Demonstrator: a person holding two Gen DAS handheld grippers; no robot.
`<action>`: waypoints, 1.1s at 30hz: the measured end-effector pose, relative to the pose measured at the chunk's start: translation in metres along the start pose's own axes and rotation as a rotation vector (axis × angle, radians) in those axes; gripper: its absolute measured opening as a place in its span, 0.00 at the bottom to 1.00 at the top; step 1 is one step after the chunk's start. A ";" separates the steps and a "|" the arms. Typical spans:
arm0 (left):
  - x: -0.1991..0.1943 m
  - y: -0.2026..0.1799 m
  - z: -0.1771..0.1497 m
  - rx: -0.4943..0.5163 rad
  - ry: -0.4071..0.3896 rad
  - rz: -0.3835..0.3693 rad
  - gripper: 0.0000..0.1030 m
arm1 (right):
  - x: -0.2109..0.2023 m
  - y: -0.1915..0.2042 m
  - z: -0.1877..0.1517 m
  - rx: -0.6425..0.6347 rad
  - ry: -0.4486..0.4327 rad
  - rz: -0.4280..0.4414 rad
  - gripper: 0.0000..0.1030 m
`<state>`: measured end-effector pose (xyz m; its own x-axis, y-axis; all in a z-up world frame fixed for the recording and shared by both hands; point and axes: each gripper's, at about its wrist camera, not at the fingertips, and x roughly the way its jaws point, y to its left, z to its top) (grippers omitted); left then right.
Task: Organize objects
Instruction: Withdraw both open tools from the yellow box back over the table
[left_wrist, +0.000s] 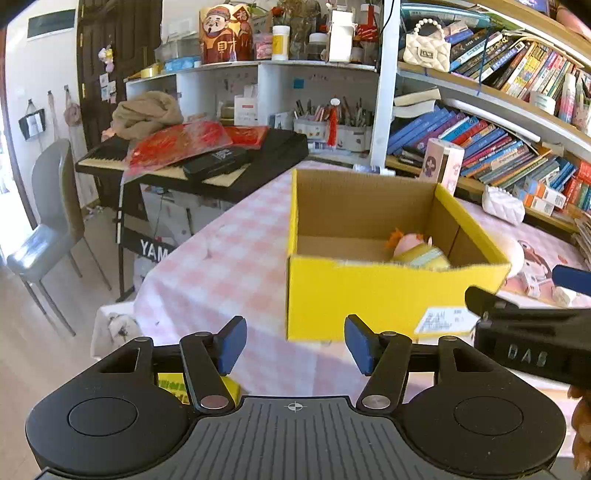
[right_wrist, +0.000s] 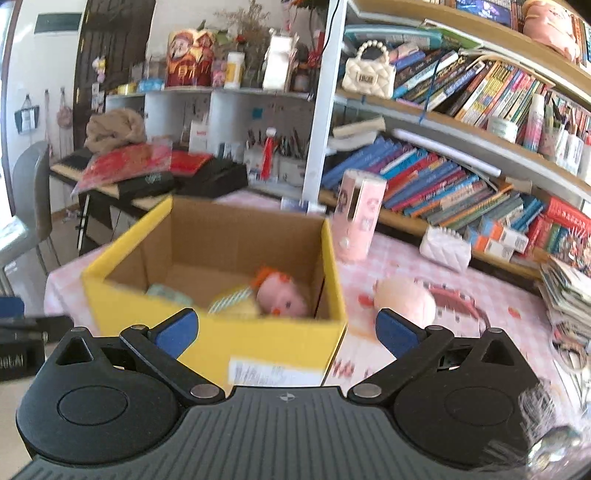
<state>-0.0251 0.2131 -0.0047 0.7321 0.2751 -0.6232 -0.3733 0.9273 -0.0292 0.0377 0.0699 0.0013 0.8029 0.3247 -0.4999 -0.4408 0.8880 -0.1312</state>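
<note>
The pink-and-white checked tablecloth (right_wrist: 424, 266) is covering the table, and the open yellow cardboard box with a brown inside (right_wrist: 258, 339) is sitting on it, near the front edge — the largest task thing in both views. Inside the box, a pink-faced plush doll with orange hair and a yellow striped body (right_wrist: 280, 295) is already lying against the right wall, and a pale green soft item (right_wrist: 166, 291) is lying beside it, too blurred to identify. So part of the sorting looks done.

Still waiting outside the box, judging by the right wrist view: a tall pink printed carton (right_wrist: 360, 218) standing just behind the box's right corner, a round pale pink plush (right_wrist: 406, 299) lying on the cloth just right of the box, and a small white quilted purse (right_wrist: 445, 245) farther back near the bookshelf (right_wrist: 461, 122). A small yellow printed packet (left_wrist: 173, 384) is showing under the left tool, low at the table edge.

The left gripper (left_wrist: 295, 345) is hovering in front of the box, jaws spread wide, holding nothing. The right gripper (right_wrist: 288, 332) is also spread wide and empty, facing the box front with the pink plush near its right pad.

Judgement — roughly early to midway; several loose items are probably left to go in.
</note>
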 end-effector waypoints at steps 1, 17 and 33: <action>-0.002 0.001 -0.003 0.000 0.005 0.001 0.58 | -0.003 0.004 -0.005 -0.008 0.006 0.001 1.00; -0.024 -0.014 -0.031 0.080 0.019 -0.084 0.66 | -0.048 0.011 -0.051 0.003 0.083 -0.051 1.00; -0.015 -0.077 -0.031 0.204 0.018 -0.242 0.66 | -0.066 -0.049 -0.073 0.136 0.130 -0.225 1.00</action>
<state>-0.0247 0.1295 -0.0170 0.7751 0.0373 -0.6308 -0.0659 0.9976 -0.0219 -0.0230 -0.0189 -0.0218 0.8127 0.0779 -0.5774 -0.1925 0.9713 -0.1400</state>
